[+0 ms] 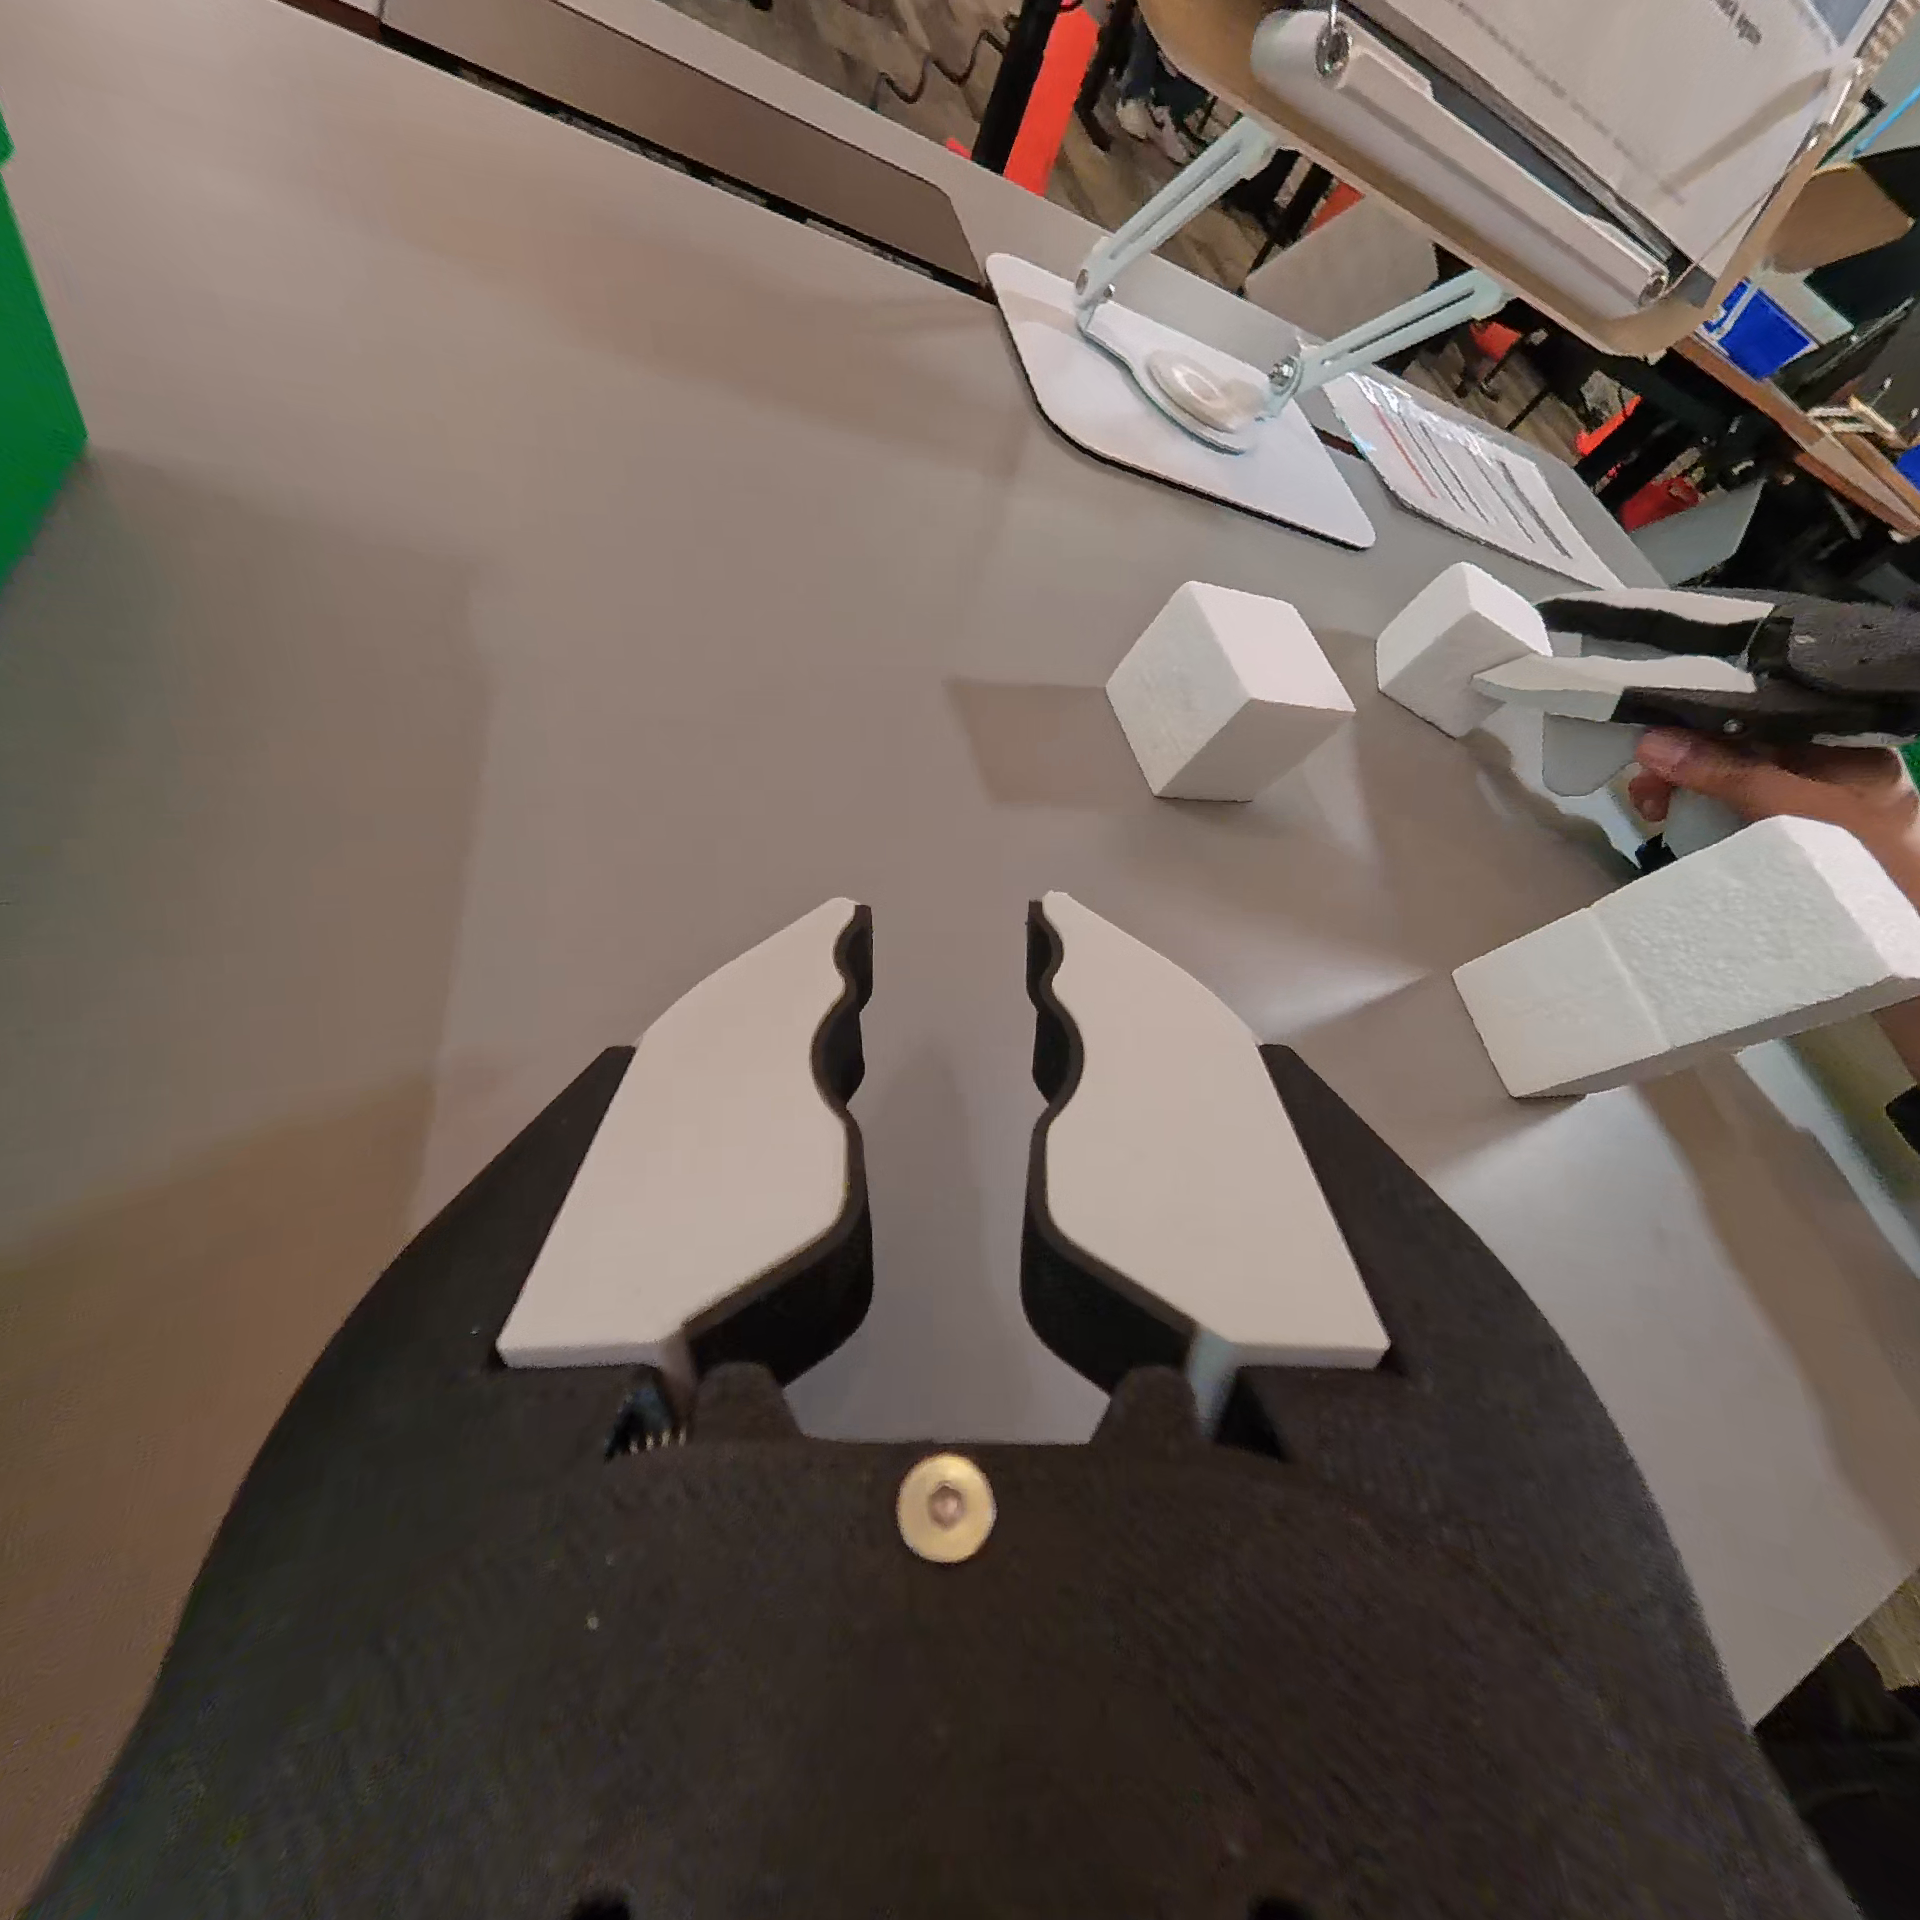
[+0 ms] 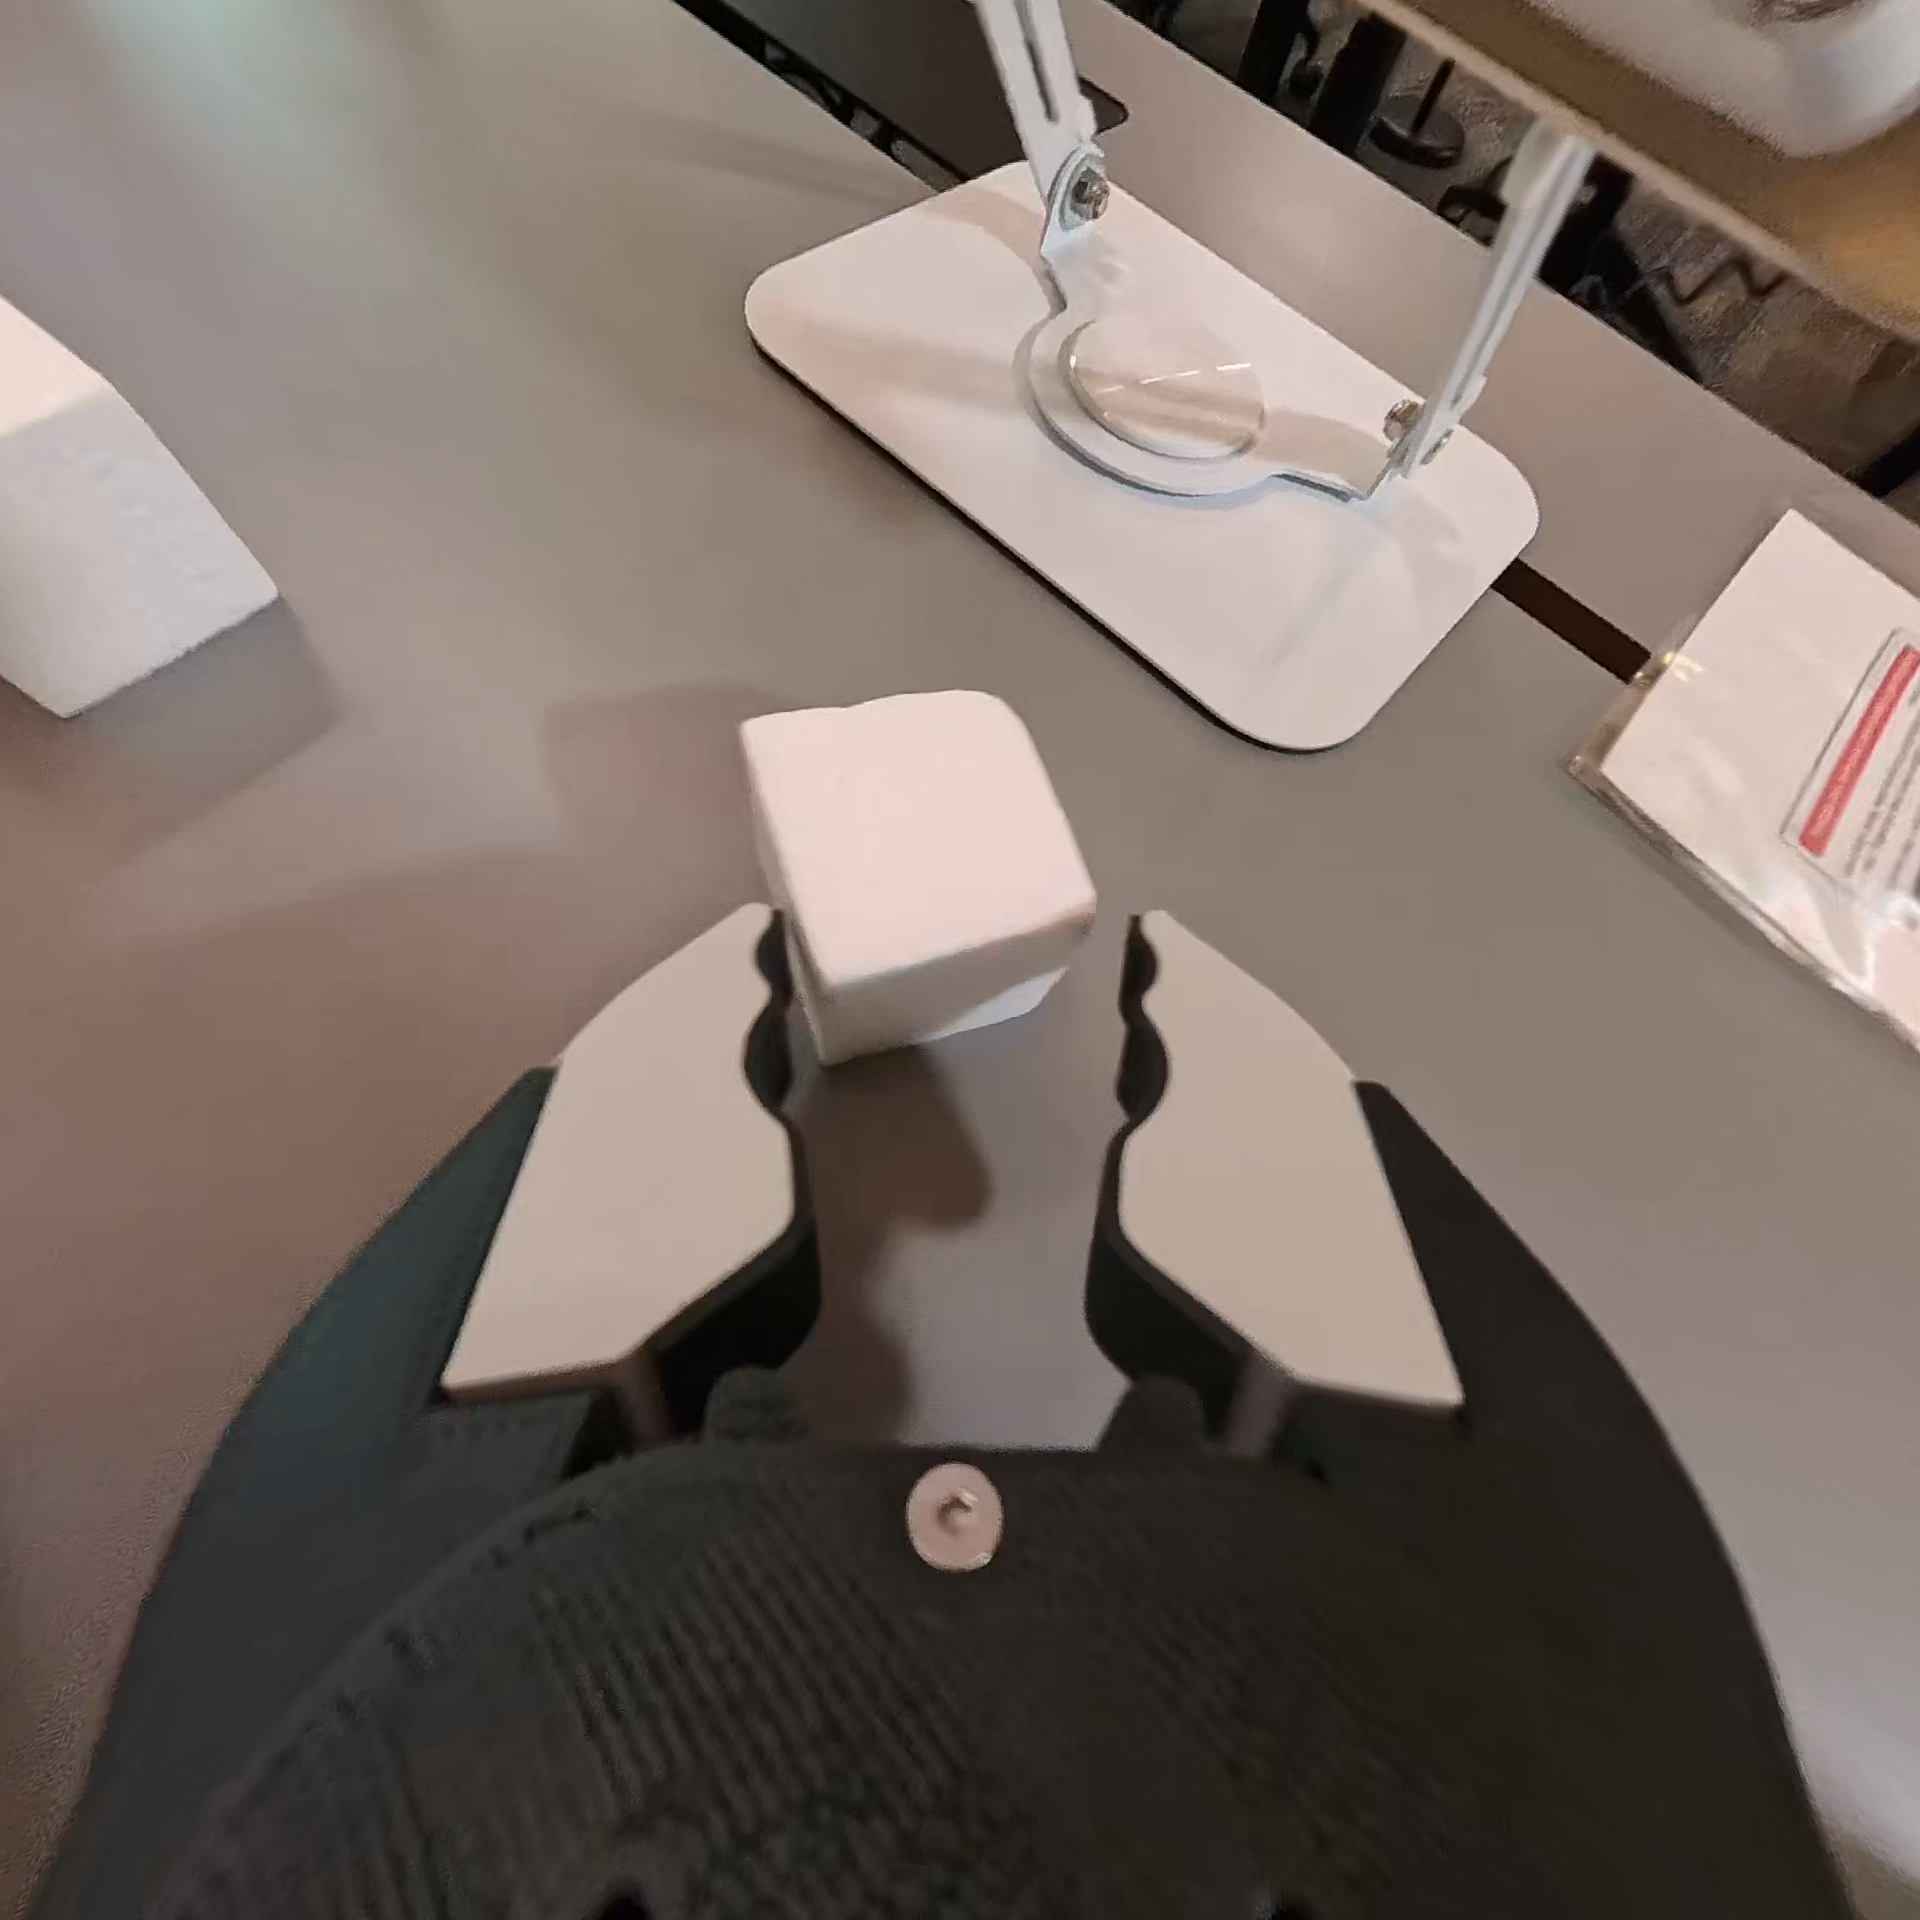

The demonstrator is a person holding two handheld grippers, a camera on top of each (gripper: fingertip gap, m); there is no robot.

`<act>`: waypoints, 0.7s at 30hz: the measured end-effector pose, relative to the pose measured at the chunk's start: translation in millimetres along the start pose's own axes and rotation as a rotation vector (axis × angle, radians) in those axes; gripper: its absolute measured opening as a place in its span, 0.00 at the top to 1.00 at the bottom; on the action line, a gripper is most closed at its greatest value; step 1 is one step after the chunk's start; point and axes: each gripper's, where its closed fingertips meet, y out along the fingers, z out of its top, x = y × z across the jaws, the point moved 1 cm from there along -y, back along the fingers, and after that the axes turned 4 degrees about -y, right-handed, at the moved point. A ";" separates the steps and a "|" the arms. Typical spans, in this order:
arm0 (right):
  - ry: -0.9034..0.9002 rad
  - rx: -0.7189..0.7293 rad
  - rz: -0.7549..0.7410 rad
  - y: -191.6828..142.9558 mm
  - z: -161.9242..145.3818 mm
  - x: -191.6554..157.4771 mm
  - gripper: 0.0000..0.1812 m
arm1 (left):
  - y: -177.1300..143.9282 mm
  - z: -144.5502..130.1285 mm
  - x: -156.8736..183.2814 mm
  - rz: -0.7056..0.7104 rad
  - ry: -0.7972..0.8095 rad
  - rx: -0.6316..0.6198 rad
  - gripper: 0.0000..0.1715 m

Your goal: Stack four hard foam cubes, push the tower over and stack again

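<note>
- Grey table [image 1: 623,520] throughout; cluttered workshop behind its far edge.
- Left tongs [image 1: 948,914]: fingers parted by a narrow gap, nothing between them, bare table below.
- Ahead-right of the left tongs: foam cube [image 1: 1226,691]; long foam block [image 1: 1704,966] nearer on the right.
- Right tongs [image 2: 948,930]: wide apart, straddling a second foam cube [image 2: 914,873]. Left finger [image 2: 665,1143] touches or nearly touches its side; right finger stands clear.
- That cube sits tilted, one edge raised.
- Beyond it: white stand base [image 2: 1143,436]; laminated sheet [image 2: 1787,758] to the right.
</note>
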 end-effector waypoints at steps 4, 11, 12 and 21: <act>-0.089 0.027 0.001 -3.7 7.0 -7.9 0.69 | -3.6 -0.2 -0.6 -0.001 -0.008 0.003 0.83; -0.200 0.245 0.086 -76.4 56.7 -23.4 0.70 | 15.5 -1.0 16.8 -0.059 0.009 -0.027 0.83; -0.217 0.281 0.115 -91.1 63.8 -28.3 0.70 | 19.9 -1.1 21.2 -0.074 0.012 -0.033 0.83; -0.176 0.422 0.363 -177.1 86.6 -75.6 0.70 | 55.5 -8.2 62.5 -0.174 0.084 -0.104 0.83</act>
